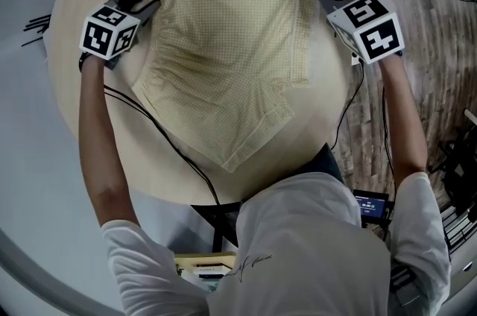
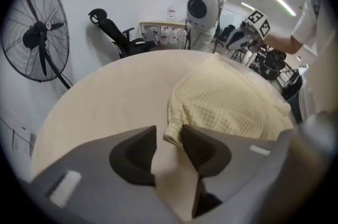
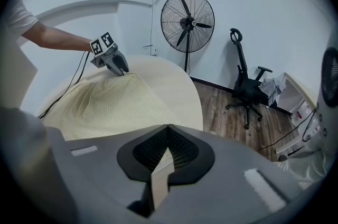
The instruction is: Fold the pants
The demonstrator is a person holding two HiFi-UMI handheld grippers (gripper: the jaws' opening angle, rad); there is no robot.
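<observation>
Left gripper view: left gripper [image 2: 169, 132] has its jaws well apart and the pads press on nothing. One corner of the pants [image 2: 227, 101] sits between the tips, nearer the 3 o'clock jaw. Right gripper [image 3: 168, 129] is closed, with no cloth visibly pinched; the pants lie just past its tips toward 10 o'clock.

Risks: the left may catch only the hem edge, so the corner slips on lifting. The right may lift empty, which would skew the fold.

Pants are spread flat mid-table [image 2: 100, 101].
</observation>
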